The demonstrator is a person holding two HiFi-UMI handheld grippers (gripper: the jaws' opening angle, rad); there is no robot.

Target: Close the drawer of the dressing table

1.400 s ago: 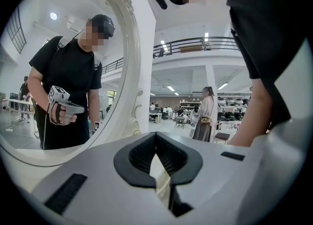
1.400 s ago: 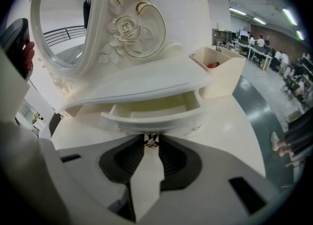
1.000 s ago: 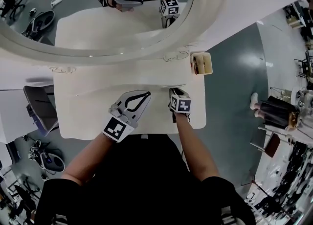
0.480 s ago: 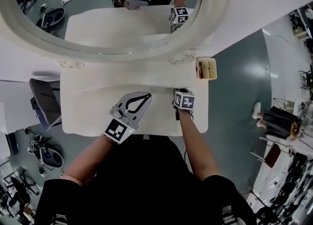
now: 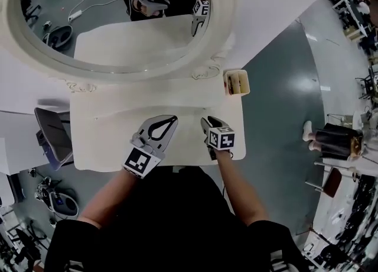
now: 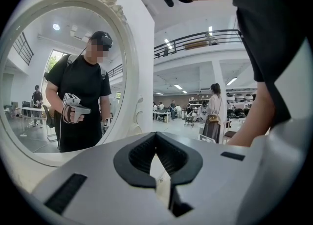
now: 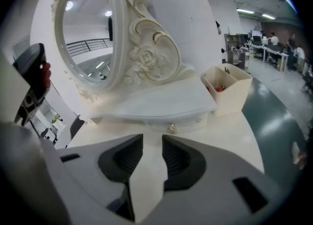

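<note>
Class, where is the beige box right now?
Right gripper view: the box stands at the right rear of the table, beside the mirror's carved frame.

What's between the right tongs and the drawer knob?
Only bare tabletop, as the right gripper view shows. The right tongs, whose jaws have just been opening with nothing between them, hang apart from the knob.

drawer: hidden under shelf in head view | mirror: top cut off there | red item in box: unidentifiable
</note>
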